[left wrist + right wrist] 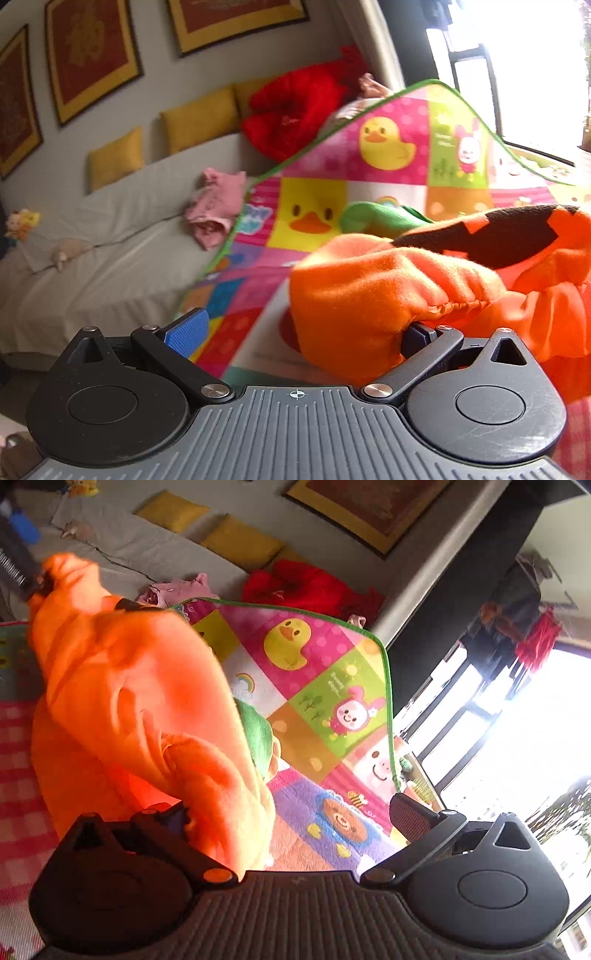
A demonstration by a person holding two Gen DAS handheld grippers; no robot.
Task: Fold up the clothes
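An orange fleece garment (pixel 369 288) with a black patch (pixel 498 232) and a green part (pixel 380 218) hangs bunched over a colourful cartoon play mat (pixel 314 214). My left gripper (pixel 303 334) is open, its fingers wide apart. The blue pad (pixel 188 332) is bare, and the garment drapes over the right finger. In the right wrist view the orange garment (pixel 140 686) stretches up to a dark tool part (pixel 18 572) at the top left. My right gripper (pixel 291 814) is open too. Its left finger is buried in the fleece, while its right pad (pixel 410 812) is free.
A pink garment (pixel 218 206) and a red garment (pixel 295 107) lie on a grey sofa (pixel 110 258) with yellow cushions (pixel 199 122) behind the mat. A bright window (pixel 517 738) is on the right. A pink checked cloth (pixel 18 775) lies at the left.
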